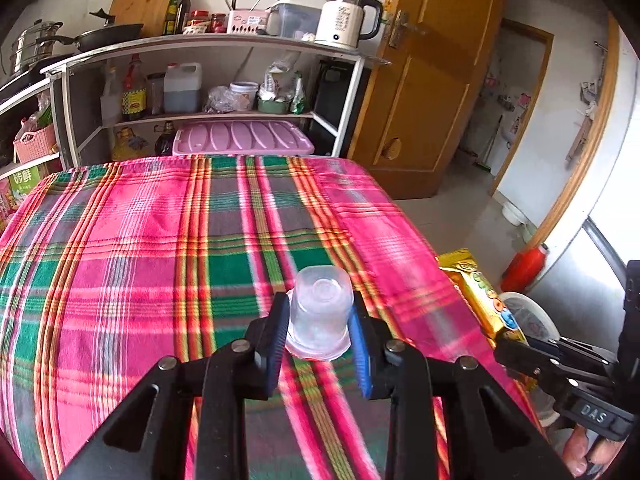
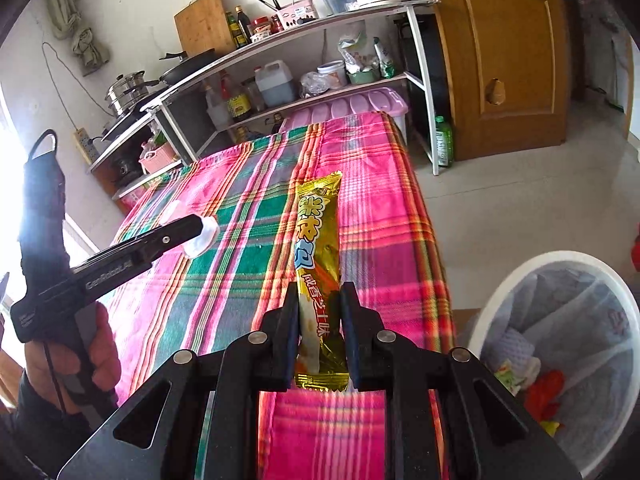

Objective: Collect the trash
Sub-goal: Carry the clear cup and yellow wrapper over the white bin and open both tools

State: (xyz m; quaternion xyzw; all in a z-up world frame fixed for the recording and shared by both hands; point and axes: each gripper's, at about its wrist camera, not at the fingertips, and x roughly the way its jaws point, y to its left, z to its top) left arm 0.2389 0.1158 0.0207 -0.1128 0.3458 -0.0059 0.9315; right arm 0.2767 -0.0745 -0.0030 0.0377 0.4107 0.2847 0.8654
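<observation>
While the left gripper (image 1: 320, 320) clasped a cup (image 1: 322, 312), the right gripper (image 2: 318, 328) pinched a wrapper (image 2: 318, 248); bin (image 2: 516, 280) at four o'clock.

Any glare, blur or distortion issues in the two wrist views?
Left wrist: heavy fisheye bending of the shelf, motion blur on the plaid cloth near the claw, clear cup sharp. Right wrist: blown-out window glare at left edge washing over the left claw; gold wrapper sharp.

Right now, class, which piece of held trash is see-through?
The cup, upside down in the left gripper; the wrapper in the right gripper is opaque gold.
</observation>
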